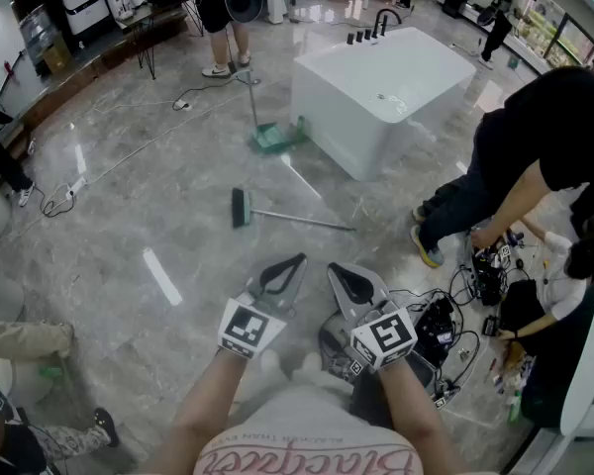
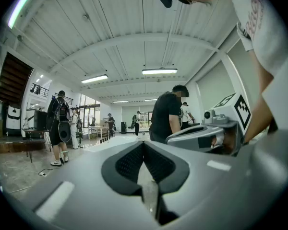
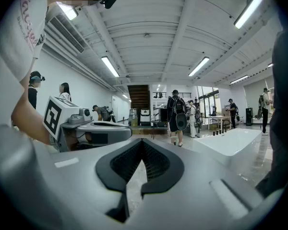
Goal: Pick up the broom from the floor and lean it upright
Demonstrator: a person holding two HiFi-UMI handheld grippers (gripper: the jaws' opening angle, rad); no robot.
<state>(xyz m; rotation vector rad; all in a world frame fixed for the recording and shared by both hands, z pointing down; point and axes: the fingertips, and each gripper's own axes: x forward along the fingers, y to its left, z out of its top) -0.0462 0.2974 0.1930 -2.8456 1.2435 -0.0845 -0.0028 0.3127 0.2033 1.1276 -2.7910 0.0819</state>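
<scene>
Not started | broom (image 1: 241,207) flat on floor (image 1: 168,181), untouched | your left tongs (image 1: 282,273) and right tongs (image 1: 348,281) closed, empty | pickup and leaning remain

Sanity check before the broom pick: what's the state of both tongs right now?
Left tongs: closed, empty.
Right tongs: closed, empty.

bathtub (image 1: 386,87): plain white
floor (image 1: 158,196): pale grey marble, white veining
broom (image 1: 242,208), near the bathtub: dark green head, silvery handle
dustpan (image 1: 273,138), beside the bathtub: green
left gripper (image 1: 297,259): grey, black pads, black-and-white marker cube
right gripper (image 1: 333,268): same grey, black pads, black-and-white cube
</scene>
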